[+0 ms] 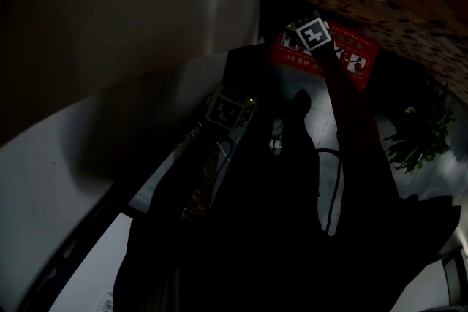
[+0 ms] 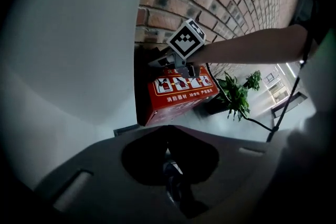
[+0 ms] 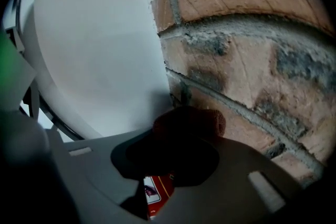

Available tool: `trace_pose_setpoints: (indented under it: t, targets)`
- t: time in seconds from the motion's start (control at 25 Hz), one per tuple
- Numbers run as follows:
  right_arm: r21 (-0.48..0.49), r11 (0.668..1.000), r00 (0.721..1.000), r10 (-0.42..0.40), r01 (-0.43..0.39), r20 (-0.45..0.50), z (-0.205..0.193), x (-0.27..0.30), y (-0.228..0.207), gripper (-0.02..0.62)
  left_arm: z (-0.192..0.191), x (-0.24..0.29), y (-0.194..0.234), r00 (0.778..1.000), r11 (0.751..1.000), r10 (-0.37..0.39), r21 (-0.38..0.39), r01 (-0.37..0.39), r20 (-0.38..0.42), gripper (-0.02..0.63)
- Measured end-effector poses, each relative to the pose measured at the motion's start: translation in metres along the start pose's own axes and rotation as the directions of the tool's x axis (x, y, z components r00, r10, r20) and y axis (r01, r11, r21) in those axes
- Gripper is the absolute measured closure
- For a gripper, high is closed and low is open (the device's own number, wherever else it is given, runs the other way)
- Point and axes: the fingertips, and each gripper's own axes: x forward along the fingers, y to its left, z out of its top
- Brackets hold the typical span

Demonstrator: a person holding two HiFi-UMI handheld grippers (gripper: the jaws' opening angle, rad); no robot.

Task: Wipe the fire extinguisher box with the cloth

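Red-brown cloth (image 3: 202,119) is sitting bunched in the clenched jaws of the right tool (image 3: 184,136), which is holding it close against the brick wall (image 3: 247,50). The fire extinguisher box (image 2: 181,97), red with white pictogram panels, is standing at the foot of that wall, directly under the right tool, in the corner where the brickwork is meeting a white wall (image 2: 79,60) on the left. The left tool (image 2: 170,168) is hanging back on the near side, jaws pressed together and gripping nothing. A potted plant (image 2: 239,94) is standing just right of the box.
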Motion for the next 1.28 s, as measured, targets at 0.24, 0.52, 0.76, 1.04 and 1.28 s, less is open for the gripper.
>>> trace_pose_setpoints:
  t: [0.24,0.52,0.76,1.04,1.28]
  targets:
    - [0.011,1.000,1.000,0.009,-0.009,-0.006,-0.012,-0.009,-0.005,0.523,0.008,0.008,-0.010,1.000,1.000,-0.009,0.016,0.010,-0.009,0.602]
    - [0.040,0.999,1.000,-0.005,0.005,0.008,-0.024,-0.022,-0.017,0.523,0.015,0.013,-0.022,1.000,0.999,-0.024,0.042,0.025,-0.012,0.602]
    - [0.071,0.997,0.999,-0.016,0.013,0.041,-0.037,-0.036,-0.030,0.523,0.022,0.018,-0.031,0.999,0.998,-0.031,0.051,0.032,-0.007,0.603]
    - [0.089,0.996,0.998,-0.031,0.025,0.059,-0.053,-0.053,-0.042,0.523,0.021,0.022,-0.041,0.999,0.997,-0.034,0.062,0.036,-0.020,0.603]
    - [0.103,0.994,0.996,-0.050,0.043,0.069,-0.064,-0.066,-0.053,0.523,0.021,0.027,-0.047,0.999,0.996,-0.026,0.080,0.029,-0.031,0.603]
